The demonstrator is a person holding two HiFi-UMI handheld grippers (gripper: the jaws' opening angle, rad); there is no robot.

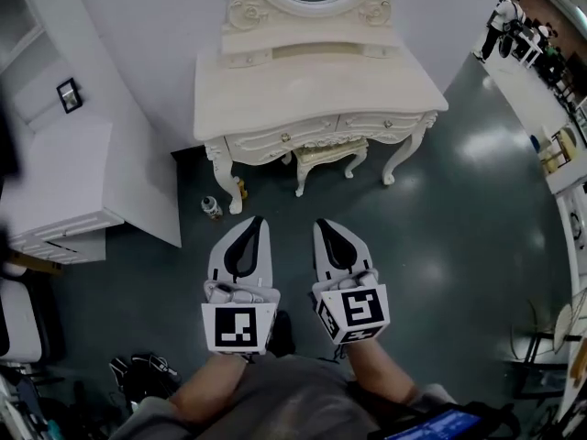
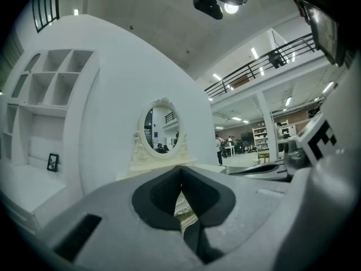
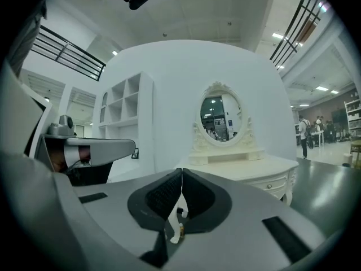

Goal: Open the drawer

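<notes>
Approach step, I judge. Head view: cream carved drawer (image 1: 266, 142) shut at twelve o'clock, well apart from left gripper (image 1: 256, 223) and right gripper (image 1: 325, 225). Left gripper view: jaws together, empty. Right gripper view: same. Next I must close in and part jaws for its small round knob (image 1: 285, 137).

My right gripper (image 3: 181, 173) faces the cream table (image 3: 248, 167), and its fingers (image 3: 163, 195) are pressed together with nothing between them. The table sits at one o'clock from the fingertips, with an oval mirror (image 3: 220, 117) upright at its back edge. A drawer (image 3: 272, 184) with a small knob shows at three o'clock. A white shelf unit (image 3: 121, 103) stands at ten o'clock, and the left gripper (image 3: 90, 147) juts in at nine. People (image 3: 304, 131) stand far off at two o'clock.
</notes>
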